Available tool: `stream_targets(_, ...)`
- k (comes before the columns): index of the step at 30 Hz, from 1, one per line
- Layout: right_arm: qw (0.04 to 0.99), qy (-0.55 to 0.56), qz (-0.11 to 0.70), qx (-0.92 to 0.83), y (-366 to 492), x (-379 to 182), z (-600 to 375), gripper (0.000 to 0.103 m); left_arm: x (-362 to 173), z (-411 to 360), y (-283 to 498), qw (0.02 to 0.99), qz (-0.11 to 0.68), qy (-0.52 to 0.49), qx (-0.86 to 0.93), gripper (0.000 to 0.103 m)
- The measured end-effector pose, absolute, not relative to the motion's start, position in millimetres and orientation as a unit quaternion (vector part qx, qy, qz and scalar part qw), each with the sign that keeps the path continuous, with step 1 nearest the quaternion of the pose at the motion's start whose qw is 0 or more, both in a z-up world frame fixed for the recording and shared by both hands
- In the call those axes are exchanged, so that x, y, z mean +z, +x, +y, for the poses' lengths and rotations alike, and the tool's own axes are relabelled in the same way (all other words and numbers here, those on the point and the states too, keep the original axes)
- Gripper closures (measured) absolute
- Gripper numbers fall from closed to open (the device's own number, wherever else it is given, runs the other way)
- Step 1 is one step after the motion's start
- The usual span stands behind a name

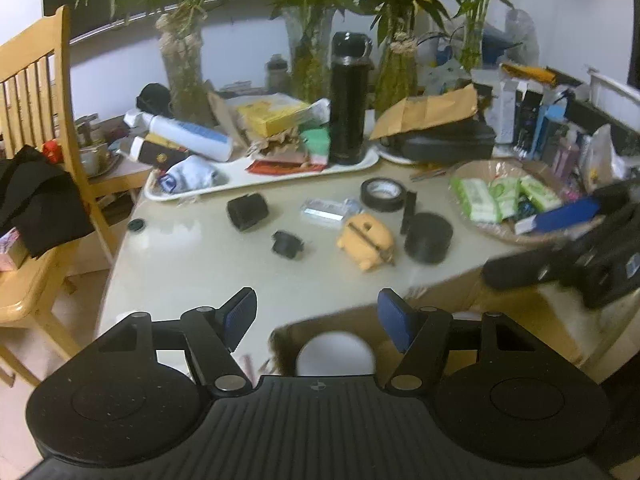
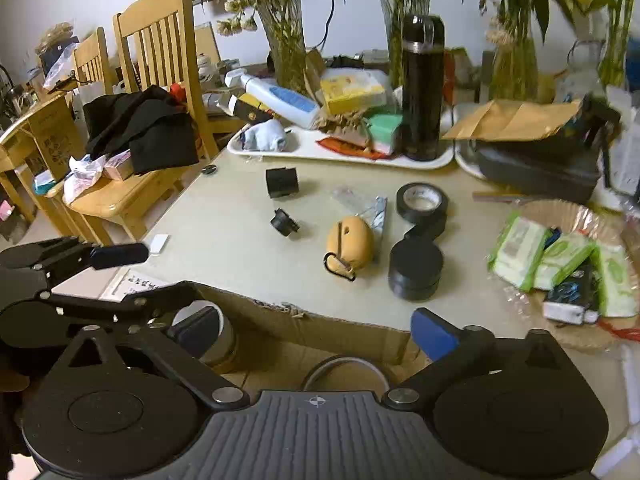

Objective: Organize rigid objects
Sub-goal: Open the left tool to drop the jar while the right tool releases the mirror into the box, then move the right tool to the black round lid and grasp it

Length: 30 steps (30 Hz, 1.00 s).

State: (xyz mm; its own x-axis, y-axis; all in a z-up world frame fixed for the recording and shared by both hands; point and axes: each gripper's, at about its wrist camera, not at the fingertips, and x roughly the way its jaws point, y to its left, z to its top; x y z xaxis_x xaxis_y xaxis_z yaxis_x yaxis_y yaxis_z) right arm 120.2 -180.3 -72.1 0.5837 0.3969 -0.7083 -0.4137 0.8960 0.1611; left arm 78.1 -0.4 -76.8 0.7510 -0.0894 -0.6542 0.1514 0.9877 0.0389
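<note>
Looking along the left claw (image 1: 317,316), its blue pads stand apart and bare above a box (image 1: 352,322) at the worktop (image 1: 192,256) edge, with a tan case (image 1: 366,242), tape (image 1: 382,194) and black jar (image 1: 428,237) lying beyond. From the right wrist, the right claw (image 2: 316,330) gapes wide and empty over the same box (image 2: 320,330); the case (image 2: 350,244) lies just left of the jar (image 2: 416,268).

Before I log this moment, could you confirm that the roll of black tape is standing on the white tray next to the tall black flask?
Not quite. The roll of black tape lies flat on the bare table, in front of the white tray, not on it. The tall black flask does stand on that tray. The right wrist view shows this clearly.
</note>
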Motion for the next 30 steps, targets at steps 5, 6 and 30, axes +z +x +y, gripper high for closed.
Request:
stream_targets(5, 0.897, -0.025, 0.381, 0.221, 109.6, -67.4, -174.2, 0.0, -72.6, 18.8, 67.9, 0.93, 0.363, 0.036, -0.041, 0.037)
stream_targets(6, 0.899, -0.027, 0.378, 0.219, 107.4, -66.2, -173.2, 0.0, -67.5, 24.6, 66.0, 0.931, 0.361, 0.025, -0.041, 0.037)
stream_targets(30, 0.91, -0.038, 0.377, 0.169, 159.2, -80.9, -189.9, 0.0, -55.5, 26.4, 101.6, 0.935, 0.35, 0.012, -0.063, 0.036)
